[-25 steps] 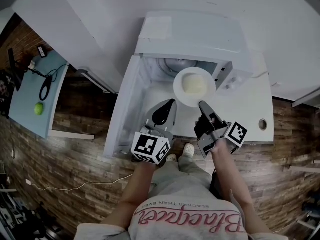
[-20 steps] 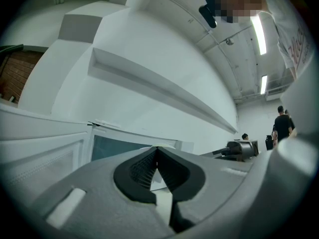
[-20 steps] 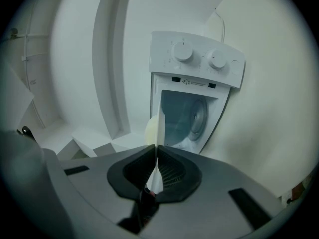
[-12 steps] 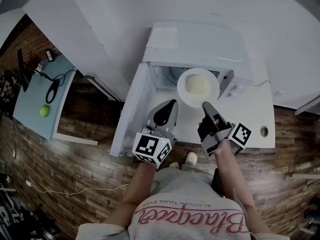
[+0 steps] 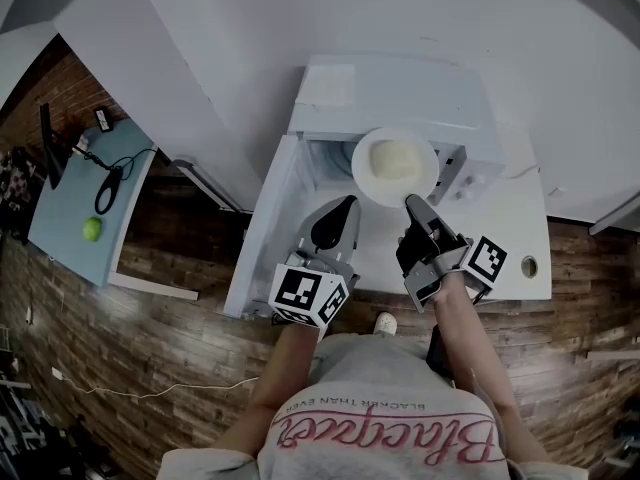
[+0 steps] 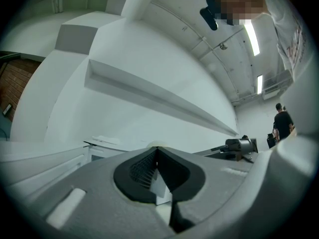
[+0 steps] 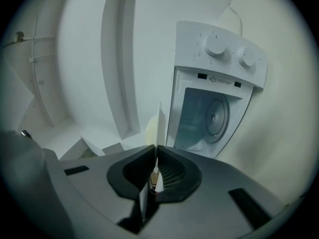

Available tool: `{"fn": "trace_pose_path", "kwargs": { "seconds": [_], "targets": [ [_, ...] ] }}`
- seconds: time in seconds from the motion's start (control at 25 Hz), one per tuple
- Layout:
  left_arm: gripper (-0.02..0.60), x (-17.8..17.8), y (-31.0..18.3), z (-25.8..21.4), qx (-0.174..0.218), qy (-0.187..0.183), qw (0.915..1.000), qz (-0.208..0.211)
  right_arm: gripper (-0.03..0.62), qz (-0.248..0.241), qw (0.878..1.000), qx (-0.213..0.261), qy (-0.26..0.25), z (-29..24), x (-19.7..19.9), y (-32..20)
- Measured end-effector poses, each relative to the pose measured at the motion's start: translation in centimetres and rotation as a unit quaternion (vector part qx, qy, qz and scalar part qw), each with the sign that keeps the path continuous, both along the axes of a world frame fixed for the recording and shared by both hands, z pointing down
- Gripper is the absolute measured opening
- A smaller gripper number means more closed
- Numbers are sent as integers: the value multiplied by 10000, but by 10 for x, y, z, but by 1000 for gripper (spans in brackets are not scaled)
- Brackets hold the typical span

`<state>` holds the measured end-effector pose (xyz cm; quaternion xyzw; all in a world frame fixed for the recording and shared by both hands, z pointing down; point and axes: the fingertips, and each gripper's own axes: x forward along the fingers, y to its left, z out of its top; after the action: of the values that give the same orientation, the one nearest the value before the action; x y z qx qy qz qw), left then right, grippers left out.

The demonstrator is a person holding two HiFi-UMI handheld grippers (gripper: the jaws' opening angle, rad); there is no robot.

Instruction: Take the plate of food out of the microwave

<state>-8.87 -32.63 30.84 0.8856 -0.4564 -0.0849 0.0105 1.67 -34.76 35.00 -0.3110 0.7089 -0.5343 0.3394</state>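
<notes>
A white plate (image 5: 395, 165) with a pale mound of food hangs level in front of the open microwave (image 5: 400, 88). My right gripper (image 5: 408, 204) is shut on its near rim. In the right gripper view the plate (image 7: 159, 119) shows edge-on, clamped between the pads of the right gripper (image 7: 155, 156). The microwave's cavity and two knobs (image 7: 219, 73) lie just beyond it. My left gripper (image 5: 347, 203) hovers beside the plate over the open door (image 5: 262, 230). The left gripper (image 6: 157, 151) has its jaws together with nothing between them.
The microwave stands on a white counter (image 5: 510, 233) with a round hole (image 5: 529, 265) at its right. A small table (image 5: 70, 218) at far left carries a green ball (image 5: 92, 229) and cables. Wood floor lies below. A person (image 6: 283, 121) stands far off.
The plate, in the right gripper, sits slightly higher against the microwave's front than a second ago. The left gripper has barely moved.
</notes>
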Motion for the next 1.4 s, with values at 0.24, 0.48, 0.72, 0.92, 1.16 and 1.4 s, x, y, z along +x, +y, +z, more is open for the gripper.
{"fn": "trace_pose_path", "kwargs": {
  "seconds": [0.24, 0.48, 0.72, 0.92, 1.16, 1.4],
  "targets": [
    [5, 1, -4, -8, 125, 64, 9999, 12, 21, 38, 9999, 127, -56, -12, -1, -8],
    [6, 4, -7, -19, 282, 15, 9996, 78, 21, 87, 9996, 258, -89, -25, 1, -14],
    [5, 4, -8, -23, 349, -11, 9993, 114, 21, 104, 9994, 320, -129, -32, -3, -19],
    [5, 6, -10, -25, 352, -18, 9992, 162, 21, 121, 9993, 327, -137, -36, -4, -23],
    [5, 7, -10, -26, 364, 27, 9992, 182, 21, 133, 9991, 379, -149, -39, -5, -22],
    [6, 8, -10, -29, 364, 76, 9991, 215, 21, 167, 9988, 438, -126, -40, -4, -23]
  ]
}}
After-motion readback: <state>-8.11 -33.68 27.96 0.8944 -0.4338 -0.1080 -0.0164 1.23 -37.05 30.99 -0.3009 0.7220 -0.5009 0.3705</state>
